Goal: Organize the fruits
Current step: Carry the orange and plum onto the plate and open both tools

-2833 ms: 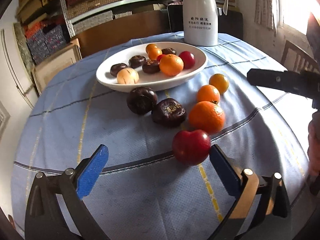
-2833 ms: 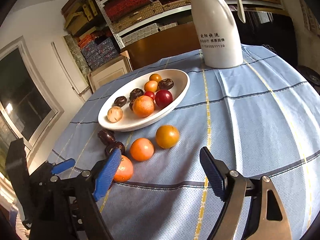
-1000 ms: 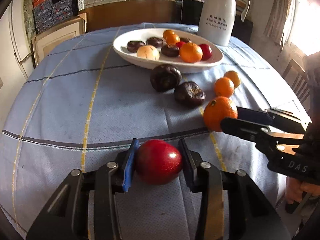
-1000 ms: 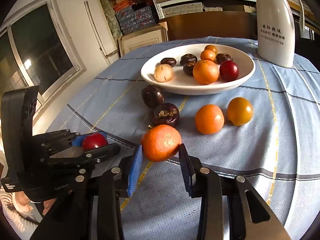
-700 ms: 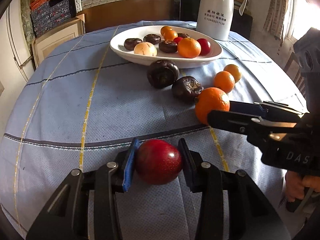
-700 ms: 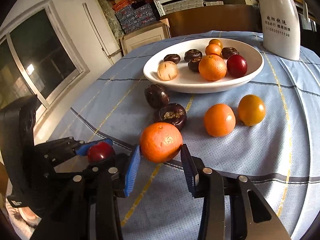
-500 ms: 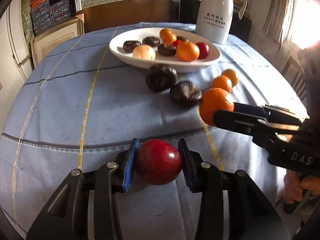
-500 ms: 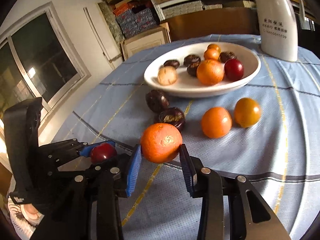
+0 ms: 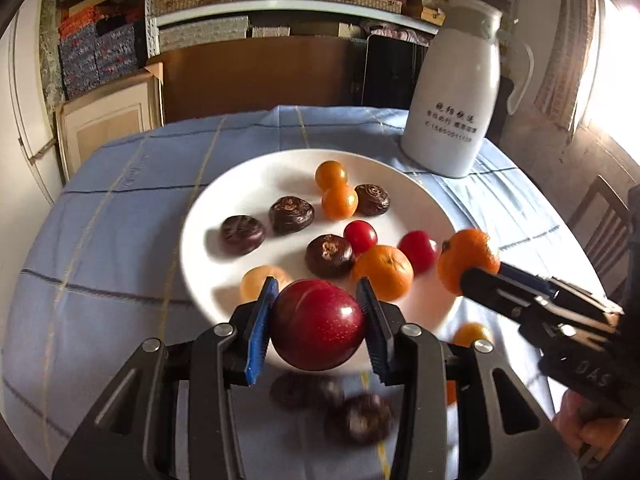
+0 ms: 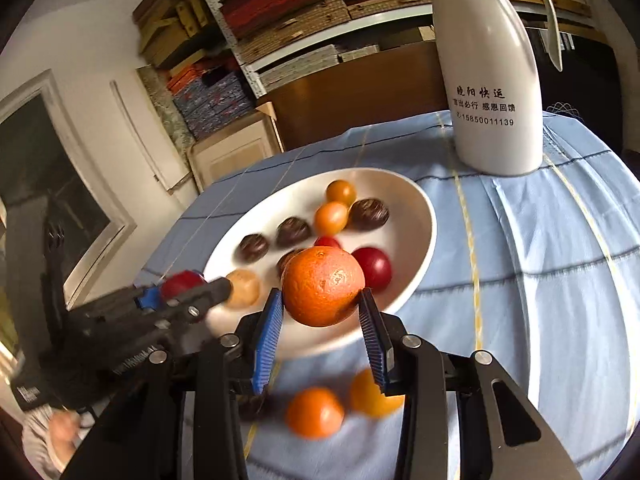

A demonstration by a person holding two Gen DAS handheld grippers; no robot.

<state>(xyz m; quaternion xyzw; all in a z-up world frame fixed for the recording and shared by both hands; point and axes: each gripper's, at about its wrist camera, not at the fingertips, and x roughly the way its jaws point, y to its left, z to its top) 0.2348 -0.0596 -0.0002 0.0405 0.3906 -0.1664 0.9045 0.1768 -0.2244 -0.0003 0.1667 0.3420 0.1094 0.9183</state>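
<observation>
Left tool [image 9: 316, 320] pinching red plum [image 9: 318, 324], right tool [image 10: 320, 320] pinching orange [image 10: 323, 287], both above near rim of crowded white plate [image 9: 248, 184]; risk: tools colliding, or released fruit rolling off onto counter [image 10: 540, 260].

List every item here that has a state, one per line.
left tongs: shut on the red plum, above the plate's near rim
right tongs: shut on the big orange
white plate: holding fruit
white jug: upright, lid on
two oranges: loose on the cloth
</observation>
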